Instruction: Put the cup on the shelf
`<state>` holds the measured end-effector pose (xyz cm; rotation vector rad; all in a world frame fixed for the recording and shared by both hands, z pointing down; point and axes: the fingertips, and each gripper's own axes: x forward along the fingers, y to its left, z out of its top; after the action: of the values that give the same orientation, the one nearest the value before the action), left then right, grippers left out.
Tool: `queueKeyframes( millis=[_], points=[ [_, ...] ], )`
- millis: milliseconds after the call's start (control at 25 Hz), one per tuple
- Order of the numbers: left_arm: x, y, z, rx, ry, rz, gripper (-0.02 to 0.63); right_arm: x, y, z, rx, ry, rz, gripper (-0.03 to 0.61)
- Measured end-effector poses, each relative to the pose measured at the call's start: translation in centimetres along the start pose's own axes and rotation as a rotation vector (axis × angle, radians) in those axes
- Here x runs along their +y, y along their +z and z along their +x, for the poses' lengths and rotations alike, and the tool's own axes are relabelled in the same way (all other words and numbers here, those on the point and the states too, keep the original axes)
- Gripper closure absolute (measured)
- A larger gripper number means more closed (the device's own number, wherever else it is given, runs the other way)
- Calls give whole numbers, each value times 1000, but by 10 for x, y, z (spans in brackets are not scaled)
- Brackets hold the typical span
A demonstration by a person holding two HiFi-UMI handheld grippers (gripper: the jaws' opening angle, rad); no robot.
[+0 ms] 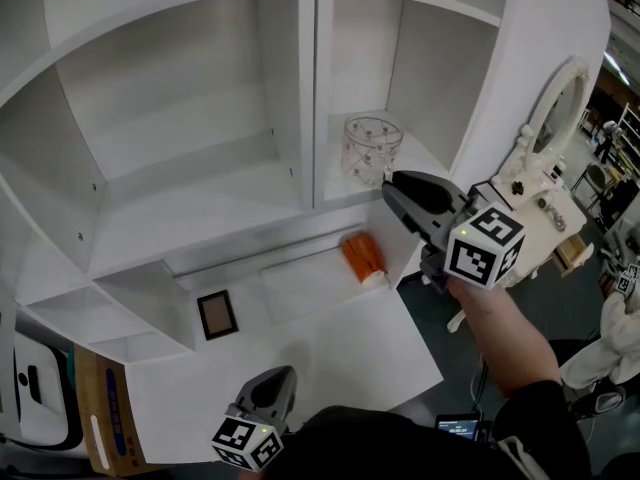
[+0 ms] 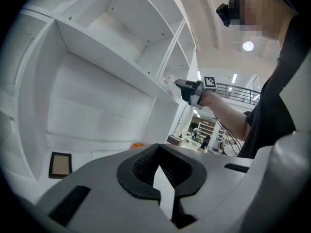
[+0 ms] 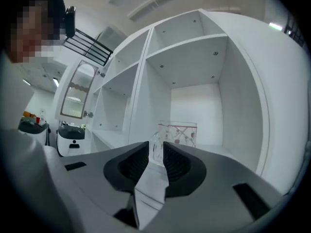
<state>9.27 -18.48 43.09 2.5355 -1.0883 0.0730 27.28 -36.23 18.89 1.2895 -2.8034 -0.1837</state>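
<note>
Right gripper view | cup upright, mouth up | right gripper clamps its handle | left gripper closed

The head view looks steeply down on the white shelf unit, with the left gripper nearest and the right gripper farther out. The left gripper view faces upward from low down. The right gripper view sits close to the glass cup. All three share the shelf unit.
</note>
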Motion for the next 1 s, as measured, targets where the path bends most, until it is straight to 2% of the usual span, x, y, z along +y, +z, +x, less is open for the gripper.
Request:
queueKeyframes(
  millis=[120,280,400,560,680,1000],
  points=[
    [0,0,-4,-4,-18,6,603,-10,2,-7,1,-61,2,519],
    [-1,-1,-8,-7,-44,9,603,-6,8,-4,13,-68,18,466],
    [-1,-1,-13,-16,-61,8,603,-10,9,2,26,-123,-19,466],
    [2,-2,-20,-34,-69,-2,603,-20,15,0,33,-205,-88,502],
    [6,-3,-24,-43,-70,-6,603,-22,14,2,66,-203,-105,508],
    [15,3,-22,-63,-81,-4,603,-3,17,31,121,-128,-136,515]
  ],
)
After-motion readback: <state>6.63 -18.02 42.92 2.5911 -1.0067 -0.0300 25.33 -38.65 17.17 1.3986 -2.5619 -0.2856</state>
